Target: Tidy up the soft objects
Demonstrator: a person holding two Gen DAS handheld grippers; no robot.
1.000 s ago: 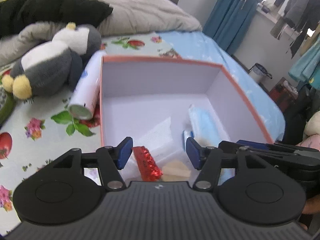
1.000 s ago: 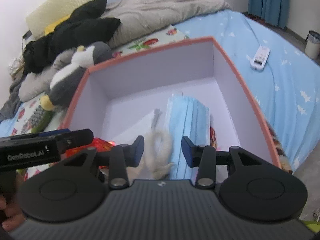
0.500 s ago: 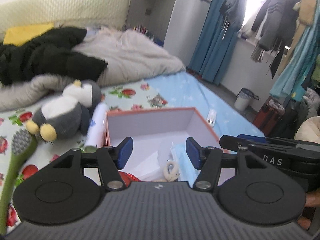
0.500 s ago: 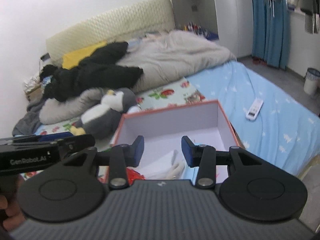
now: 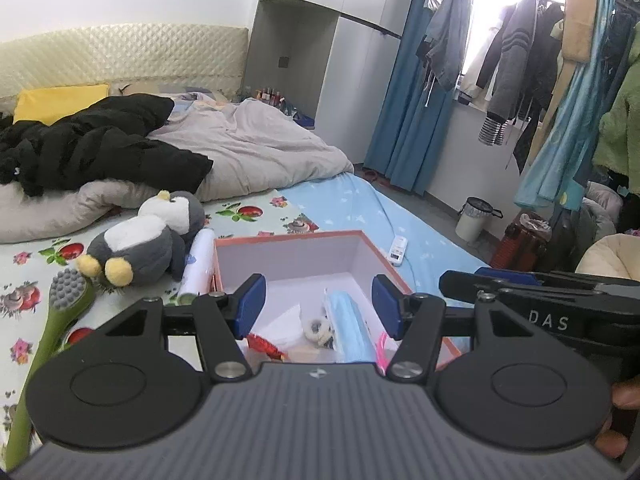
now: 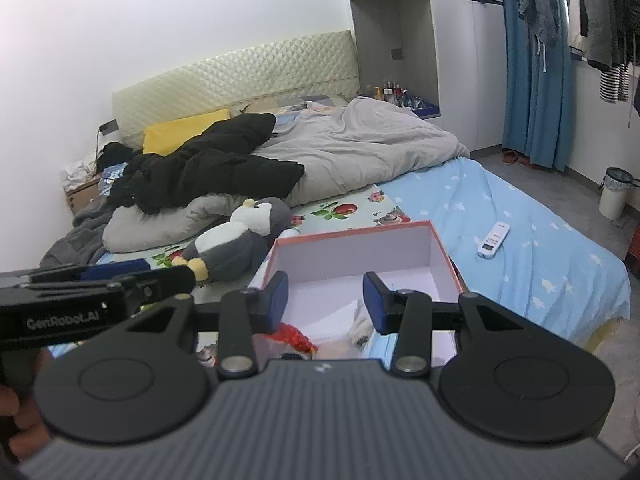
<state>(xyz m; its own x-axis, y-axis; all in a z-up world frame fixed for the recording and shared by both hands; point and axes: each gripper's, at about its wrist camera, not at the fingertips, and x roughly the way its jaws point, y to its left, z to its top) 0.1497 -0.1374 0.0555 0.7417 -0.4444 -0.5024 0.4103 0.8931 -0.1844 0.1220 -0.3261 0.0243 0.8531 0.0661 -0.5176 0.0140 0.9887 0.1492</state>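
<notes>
An open box [image 5: 288,260] with an orange rim and white walls sits on the bed. Inside lie a blue mask pack [image 5: 348,320], a white hair tie [image 5: 316,326], a red wrapper [image 5: 264,344] and white tissue [image 5: 286,324]. My left gripper [image 5: 318,306] hangs open above the box's near edge with nothing between its blue pads. My right gripper [image 6: 326,300] is also open and empty, over the same box [image 6: 360,252]. A grey and white penguin plush [image 5: 144,240] lies left of the box, also seen in the right wrist view [image 6: 240,240].
A white roll [image 5: 198,264] lies against the box's left side and a green brush [image 5: 60,312] lies further left. A remote [image 6: 494,238] rests on the blue sheet to the right. A black jacket [image 6: 208,168] and grey duvet [image 6: 360,140] are heaped behind. A bin [image 5: 474,220] stands on the floor.
Both grippers have risen and drawn back from inside the box. The box now looks smaller and much more of the room shows. Neither pair of jaws changed its gap.
</notes>
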